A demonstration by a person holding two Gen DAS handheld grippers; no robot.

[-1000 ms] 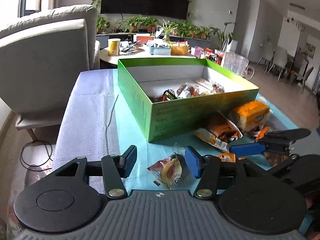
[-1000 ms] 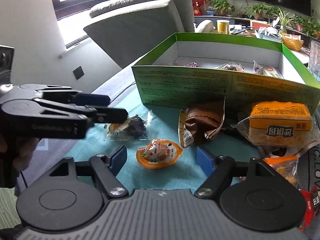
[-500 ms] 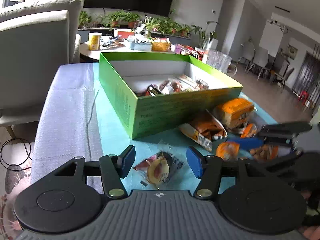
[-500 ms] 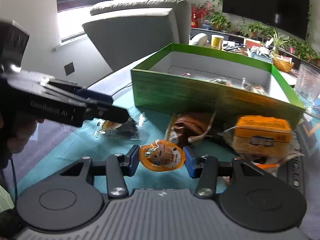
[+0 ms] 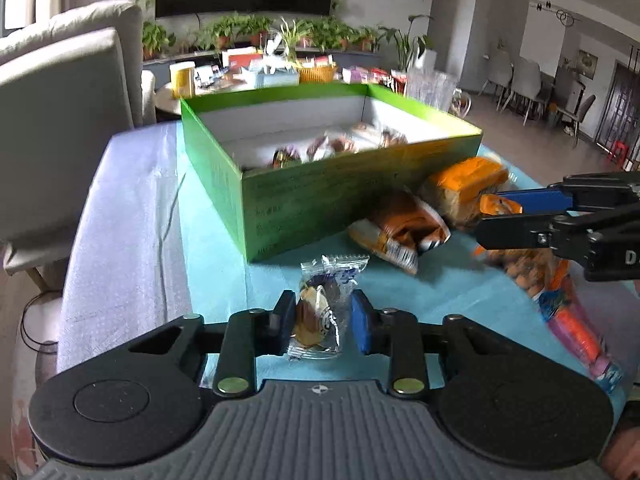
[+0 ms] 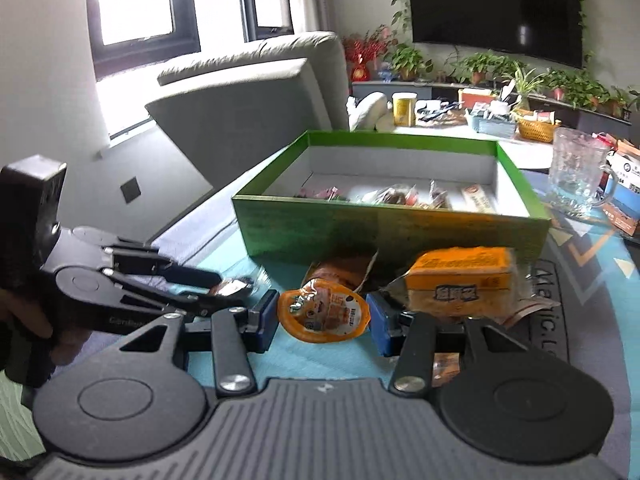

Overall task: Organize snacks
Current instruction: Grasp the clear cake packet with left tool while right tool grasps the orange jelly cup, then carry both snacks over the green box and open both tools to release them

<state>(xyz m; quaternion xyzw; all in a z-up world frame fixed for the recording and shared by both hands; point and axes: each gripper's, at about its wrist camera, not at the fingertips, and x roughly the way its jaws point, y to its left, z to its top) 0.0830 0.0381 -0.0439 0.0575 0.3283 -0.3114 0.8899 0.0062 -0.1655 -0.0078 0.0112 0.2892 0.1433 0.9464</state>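
My left gripper (image 5: 323, 309) has a clear-wrapped pastry (image 5: 318, 316) between its pads, low over the teal cloth. The jaws are closing, and both pads touch the wrapper. The right wrist view shows this gripper (image 6: 230, 289) at the left with the pastry (image 6: 236, 286) at its tips. My right gripper (image 6: 322, 313) is shut on an orange jelly cup (image 6: 324, 314), held a little above the cloth. It also shows in the left wrist view (image 5: 492, 218) at the right, with the cup (image 5: 496, 205) in it. The open green box (image 5: 320, 200) stands just behind, with several snacks inside.
An orange bread pack (image 6: 460, 280) and a brown snack bag (image 6: 340, 268) lie against the box's front wall (image 6: 360, 232). A nut bag (image 5: 520, 272) and a colourful packet (image 5: 576, 328) lie at the right. A glass mug (image 6: 576, 176) stands right of the box, and a grey armchair (image 6: 240, 120) stands left.
The left jaws have narrowed onto the wrapped pastry. The right jaws closed around the orange cup and have since lifted slightly with it, toward the box.
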